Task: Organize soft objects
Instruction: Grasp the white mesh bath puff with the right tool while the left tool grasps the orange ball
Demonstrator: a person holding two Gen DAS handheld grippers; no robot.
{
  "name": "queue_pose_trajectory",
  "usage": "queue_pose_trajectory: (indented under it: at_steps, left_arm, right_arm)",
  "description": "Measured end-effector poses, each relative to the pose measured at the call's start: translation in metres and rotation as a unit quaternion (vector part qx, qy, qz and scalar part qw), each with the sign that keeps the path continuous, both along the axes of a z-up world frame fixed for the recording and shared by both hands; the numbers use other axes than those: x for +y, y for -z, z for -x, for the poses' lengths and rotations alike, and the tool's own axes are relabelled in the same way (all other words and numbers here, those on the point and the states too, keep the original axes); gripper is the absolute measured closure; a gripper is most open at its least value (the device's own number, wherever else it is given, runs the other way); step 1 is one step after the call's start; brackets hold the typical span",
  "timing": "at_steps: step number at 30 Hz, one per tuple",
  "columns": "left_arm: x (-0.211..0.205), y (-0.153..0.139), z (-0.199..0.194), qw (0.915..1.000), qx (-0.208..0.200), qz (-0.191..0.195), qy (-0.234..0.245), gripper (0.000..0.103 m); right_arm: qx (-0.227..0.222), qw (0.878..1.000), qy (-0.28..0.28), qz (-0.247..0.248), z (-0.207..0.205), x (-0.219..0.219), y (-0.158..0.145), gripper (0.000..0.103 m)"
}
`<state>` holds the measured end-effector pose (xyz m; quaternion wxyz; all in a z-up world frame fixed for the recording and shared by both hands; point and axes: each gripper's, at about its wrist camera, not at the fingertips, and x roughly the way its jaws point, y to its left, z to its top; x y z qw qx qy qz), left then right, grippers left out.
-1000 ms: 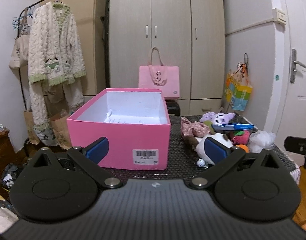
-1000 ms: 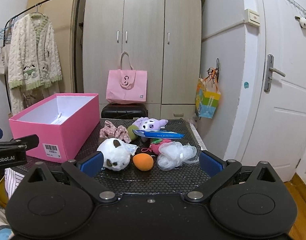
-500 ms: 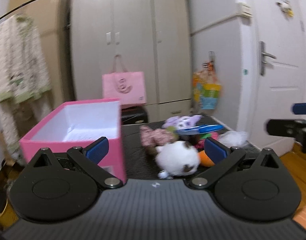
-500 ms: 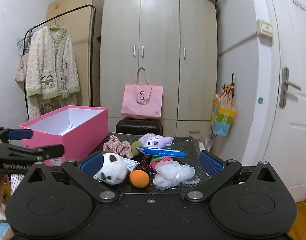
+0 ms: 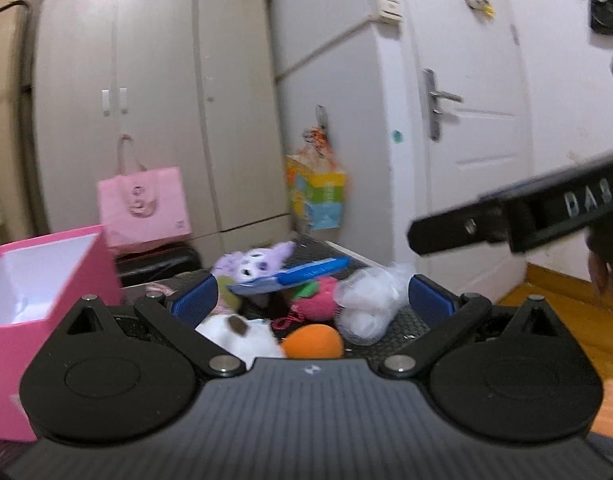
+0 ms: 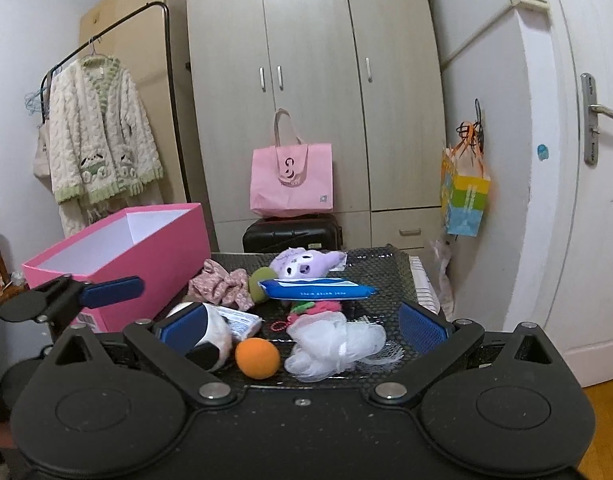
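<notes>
A pile of soft things lies on the black mesh table [image 6: 390, 280]: a white plush [image 6: 212, 340], an orange ball [image 6: 257, 358], a white bath pouf [image 6: 334, 346], a purple plush [image 6: 302, 265], a floral scrunchie [image 6: 220, 286] and a blue wipes pack [image 6: 318, 289]. An open pink box [image 6: 138, 252] stands left of them. My right gripper [image 6: 300, 326] is open and empty, just short of the ball and pouf. My left gripper [image 5: 312, 300] is open and empty, facing the same pile [image 5: 310, 320]; one of its fingers [image 6: 110, 290] shows in the right wrist view.
A black suitcase [image 6: 292, 234] with a pink tote bag [image 6: 290, 182] stands behind the table before a wardrobe [image 6: 314, 92]. A clothes rack with a cardigan [image 6: 102, 136] is at left. A white door [image 6: 594, 184] and a hanging colourful bag [image 6: 464, 200] are at right.
My left gripper has swung right from facing the pink box to facing the toy pile. My right gripper has edged closer to the pile. Both stay open.
</notes>
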<state>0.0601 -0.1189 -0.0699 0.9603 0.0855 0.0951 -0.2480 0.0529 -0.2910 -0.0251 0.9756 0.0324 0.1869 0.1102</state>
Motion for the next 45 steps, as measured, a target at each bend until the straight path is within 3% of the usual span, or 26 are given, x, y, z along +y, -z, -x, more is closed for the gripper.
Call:
queue_pose_trajectory:
  at_steps: [5,12,15,22,29,33,39,41,44,45]
  left_arm:
    - [-0.021,0.013,-0.015,0.9989,0.016,-0.041,0.015,0.004]
    - [-0.040,0.029,-0.042,0.9902,0.053,-0.129,0.003,0.045]
    - [-0.043,0.032,-0.049,0.9858,0.073,-0.151,0.002,0.048]
    - [-0.058,0.038,-0.055,0.9782,0.078,-0.192,-0.003,0.047]
    - [-0.062,0.042,-0.055,0.9764,0.068,-0.204,-0.018,0.049]
    - [-0.068,0.047,-0.052,0.9724,0.049,-0.226,-0.034,0.055]
    - [-0.066,0.046,-0.055,0.9746,0.052,-0.215,-0.035,0.060]
    - [-0.064,0.045,-0.055,0.9765,0.053,-0.206,-0.036,0.060]
    - [-0.063,0.046,-0.053,0.9783,0.046,-0.198,-0.040,0.061]
    - [-0.063,0.047,-0.052,0.9776,0.042,-0.202,-0.041,0.061]
  right_arm:
    - [0.006,1.000,-0.007,-0.010,-0.017,-0.016,0.007,0.000]
    - [0.028,0.999,-0.022,-0.025,-0.046,-0.025,0.030,0.000]
    - [0.035,0.999,-0.023,-0.028,-0.056,-0.028,0.038,0.000]
    - [0.049,0.997,-0.029,-0.047,-0.077,-0.036,0.052,0.000]
    - [0.064,0.996,-0.050,-0.042,-0.088,-0.032,0.063,0.000]
    - [0.077,0.994,-0.059,-0.045,-0.094,-0.032,0.070,0.000]
    - [0.095,0.991,-0.066,-0.060,-0.102,-0.032,0.082,0.001]
    - [0.092,0.992,-0.064,-0.059,-0.102,-0.031,0.086,0.004]
    - [0.082,0.993,-0.054,-0.058,-0.100,-0.031,0.092,0.021]
    - [0.078,0.994,-0.051,-0.055,-0.099,-0.032,0.093,0.035]
